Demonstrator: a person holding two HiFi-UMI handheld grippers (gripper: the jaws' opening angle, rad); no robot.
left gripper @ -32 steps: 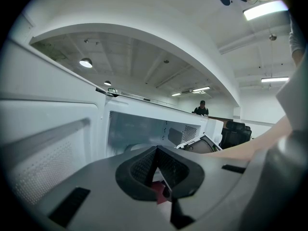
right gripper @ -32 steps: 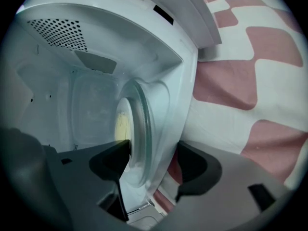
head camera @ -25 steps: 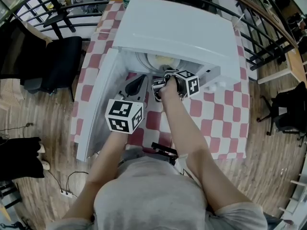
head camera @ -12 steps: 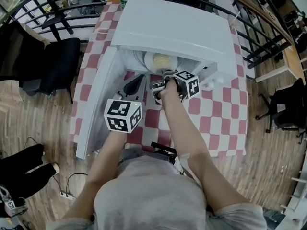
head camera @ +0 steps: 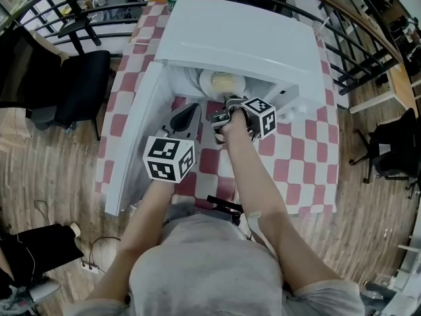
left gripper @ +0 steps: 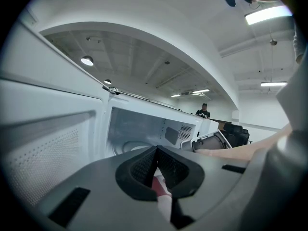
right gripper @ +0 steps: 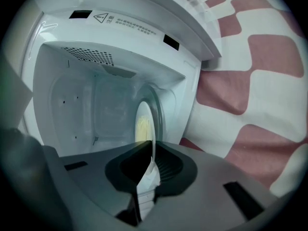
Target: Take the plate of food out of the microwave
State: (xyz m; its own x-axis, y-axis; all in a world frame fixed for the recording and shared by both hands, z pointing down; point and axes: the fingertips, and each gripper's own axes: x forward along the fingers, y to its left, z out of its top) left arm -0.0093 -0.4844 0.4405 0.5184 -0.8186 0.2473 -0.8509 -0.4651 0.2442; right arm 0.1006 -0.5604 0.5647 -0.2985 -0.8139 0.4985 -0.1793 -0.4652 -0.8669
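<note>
Head view: the plate of food sits inside the open microwave, its near rim at the right gripper. Left gripper view: the left gripper has its jaws together, empty, outside the cavity. Right gripper view: the jaws are closing on the plate's rim, pinched edge-on between them.

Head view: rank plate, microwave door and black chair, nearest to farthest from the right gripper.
1. Plate, in the microwave, its rim between the right gripper's closing jaws.
2. Door, open, to the left.
3. Chair, far left, on the floor.
</note>
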